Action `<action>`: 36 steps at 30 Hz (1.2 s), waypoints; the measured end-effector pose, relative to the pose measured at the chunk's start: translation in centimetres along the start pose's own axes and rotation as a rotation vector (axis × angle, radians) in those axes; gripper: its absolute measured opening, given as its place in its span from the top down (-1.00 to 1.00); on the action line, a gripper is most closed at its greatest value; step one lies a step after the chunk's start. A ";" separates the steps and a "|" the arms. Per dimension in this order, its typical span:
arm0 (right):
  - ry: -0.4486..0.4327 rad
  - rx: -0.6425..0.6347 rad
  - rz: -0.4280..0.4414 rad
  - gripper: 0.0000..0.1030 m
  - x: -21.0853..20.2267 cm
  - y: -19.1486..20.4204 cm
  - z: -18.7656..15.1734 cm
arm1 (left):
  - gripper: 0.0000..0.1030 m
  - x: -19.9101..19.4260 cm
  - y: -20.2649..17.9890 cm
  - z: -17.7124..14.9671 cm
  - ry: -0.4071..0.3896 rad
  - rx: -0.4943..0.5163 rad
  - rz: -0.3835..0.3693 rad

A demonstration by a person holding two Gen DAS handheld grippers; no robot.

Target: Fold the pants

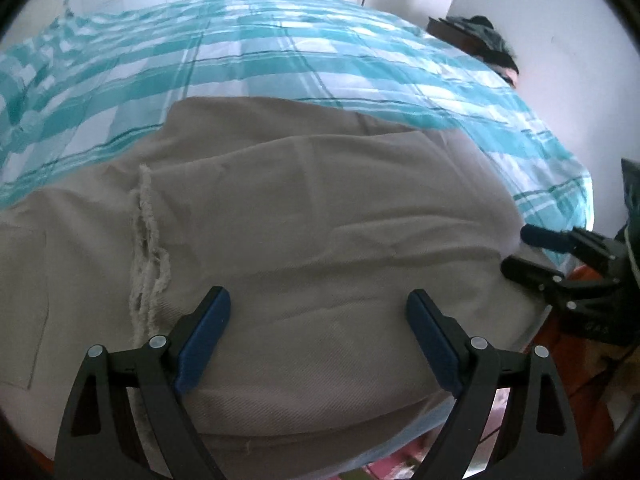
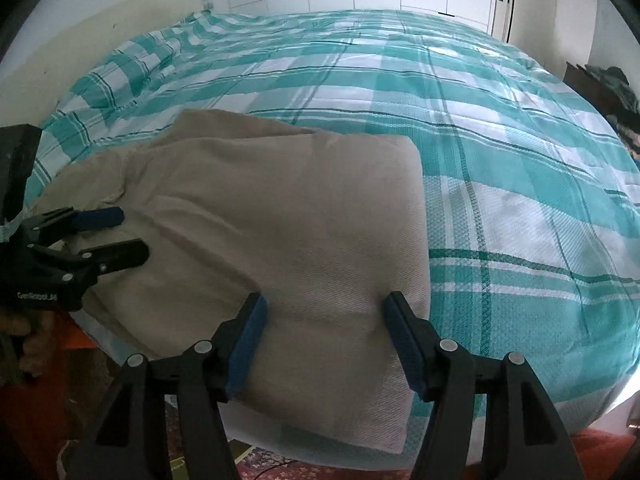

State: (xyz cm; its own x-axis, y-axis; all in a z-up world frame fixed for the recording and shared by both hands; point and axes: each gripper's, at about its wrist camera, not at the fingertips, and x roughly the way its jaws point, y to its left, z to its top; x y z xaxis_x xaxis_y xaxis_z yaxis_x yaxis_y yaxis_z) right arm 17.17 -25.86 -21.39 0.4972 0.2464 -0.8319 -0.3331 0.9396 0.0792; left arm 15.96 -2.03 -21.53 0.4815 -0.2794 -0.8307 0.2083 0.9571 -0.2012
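1. Left wrist view: the beige pants point(image 1: 280, 208) are seen lying at the near edge of the bed point(image 1: 280, 48), already doubled over on themselves, with a frayed tear point(image 1: 148, 248) showing on the lower layer.
2. The fold is judged well advanced; at least one more fold or a smoothing of creases may remain.
3. The left tool point(image 1: 318, 328) is held wide open just above the cloth, nothing gripped.
4. The right tool point(image 2: 324, 332) is likewise spread wide over the folded corner, nothing held.
5. A plaid cover is spread over the bed; dark clothing point(image 2: 616, 84) is piled on furniture at the far right.
6. No obstacle is seen on the cloth.
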 end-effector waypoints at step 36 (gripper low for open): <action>-0.007 0.062 0.014 -0.31 -3.1 0.2 2.5 | -0.85 -0.5 2.1 -1.0 -0.012 -0.079 0.060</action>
State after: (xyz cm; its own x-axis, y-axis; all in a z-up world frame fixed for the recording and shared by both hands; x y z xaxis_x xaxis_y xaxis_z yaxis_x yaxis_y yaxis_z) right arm 17.53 -25.82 -17.38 0.4987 0.2606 -0.8267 -0.2897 0.9490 0.1244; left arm 15.26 0.18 -22.05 0.5012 -0.2221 -0.8363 0.1114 0.9750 -0.1921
